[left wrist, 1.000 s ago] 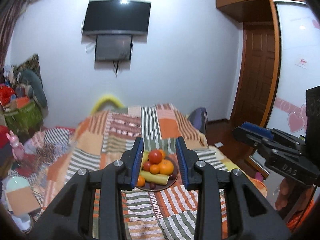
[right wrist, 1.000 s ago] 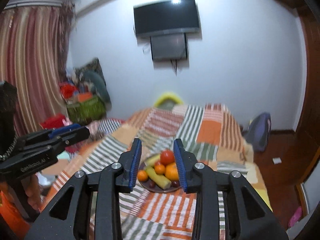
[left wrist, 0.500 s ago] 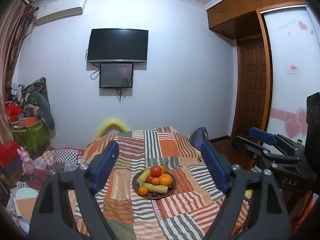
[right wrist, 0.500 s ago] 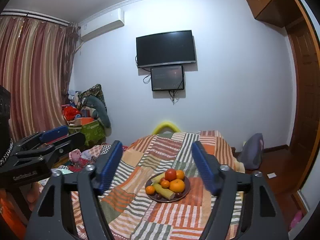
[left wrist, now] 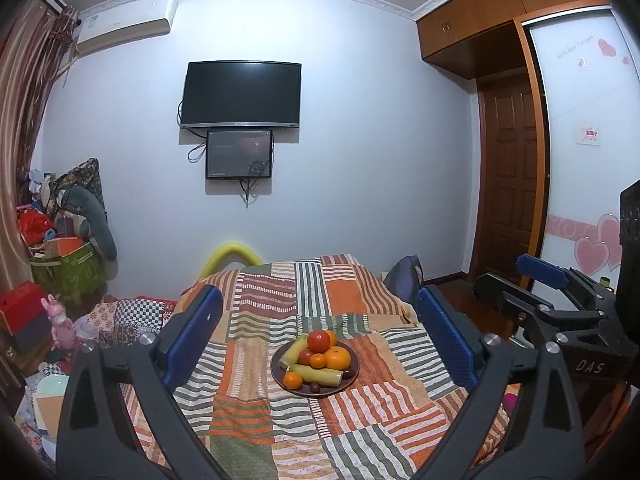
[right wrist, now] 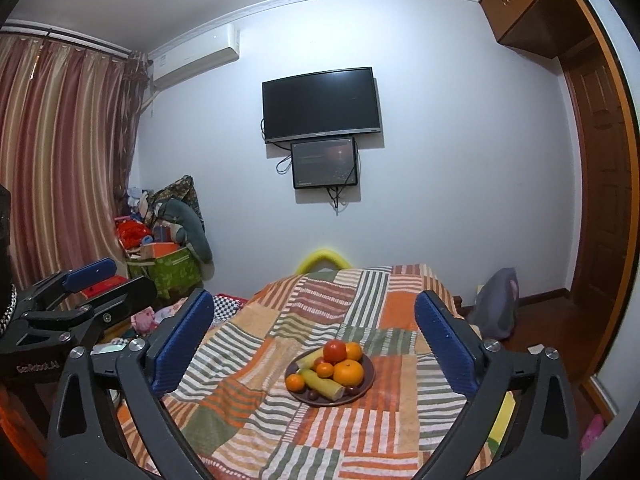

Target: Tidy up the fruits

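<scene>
My left hand-held gripper (left wrist: 318, 340) | jaws just opened wide, nothing btwn | my right hand-held gripper (right wrist: 314, 342) same, empty | round dark brown plate (left wrist: 352, 379) w/ piled fruit on striped patchwork bed cover (left wrist: 256, 392), well ahead of both

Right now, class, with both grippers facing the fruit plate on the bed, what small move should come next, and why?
Probably advance one gripper, say the right gripper, toward the plate. Both it and the left gripper have just opened, stand empty, and are well short of the piled fruit.
</scene>
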